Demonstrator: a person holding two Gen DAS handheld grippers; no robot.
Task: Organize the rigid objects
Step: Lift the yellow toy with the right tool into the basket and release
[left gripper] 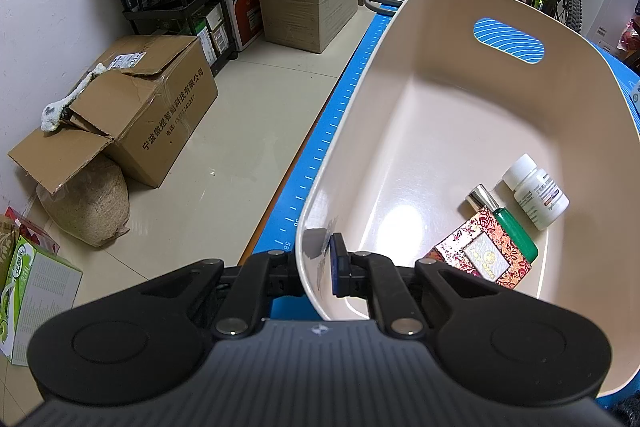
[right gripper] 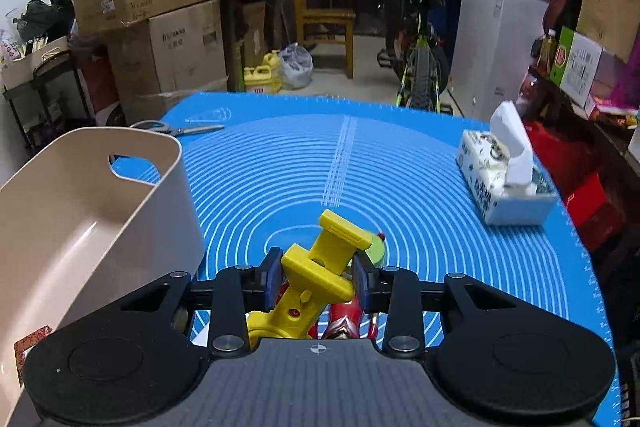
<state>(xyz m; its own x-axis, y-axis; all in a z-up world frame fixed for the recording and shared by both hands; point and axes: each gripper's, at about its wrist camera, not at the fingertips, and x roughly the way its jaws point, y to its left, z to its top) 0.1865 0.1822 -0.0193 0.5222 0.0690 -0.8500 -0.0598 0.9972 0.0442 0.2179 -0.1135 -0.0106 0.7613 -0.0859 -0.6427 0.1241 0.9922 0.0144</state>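
Observation:
My left gripper (left gripper: 320,263) is shut on the near wall of a beige plastic basket (left gripper: 360,107), one blue pad inside and the other finger hidden outside. In the basket lie a white pill bottle (left gripper: 536,195), a green bottle with a silver cap (left gripper: 516,231) and a red-and-gold patterned box (left gripper: 484,259). My right gripper (right gripper: 317,279) is shut on a yellow plastic toy (right gripper: 324,259), held above the blue mat (right gripper: 360,167), to the right of the basket (right gripper: 100,211). A red toy (right gripper: 344,323) and a green piece (right gripper: 378,247) show under and behind the yellow one.
Scissors (right gripper: 176,128) lie on the mat beyond the basket's far end. A tissue box (right gripper: 504,183) stands at the mat's right edge. Cardboard boxes (left gripper: 156,115), a shelf, a chair and a bicycle (right gripper: 420,67) crowd the floor around the table.

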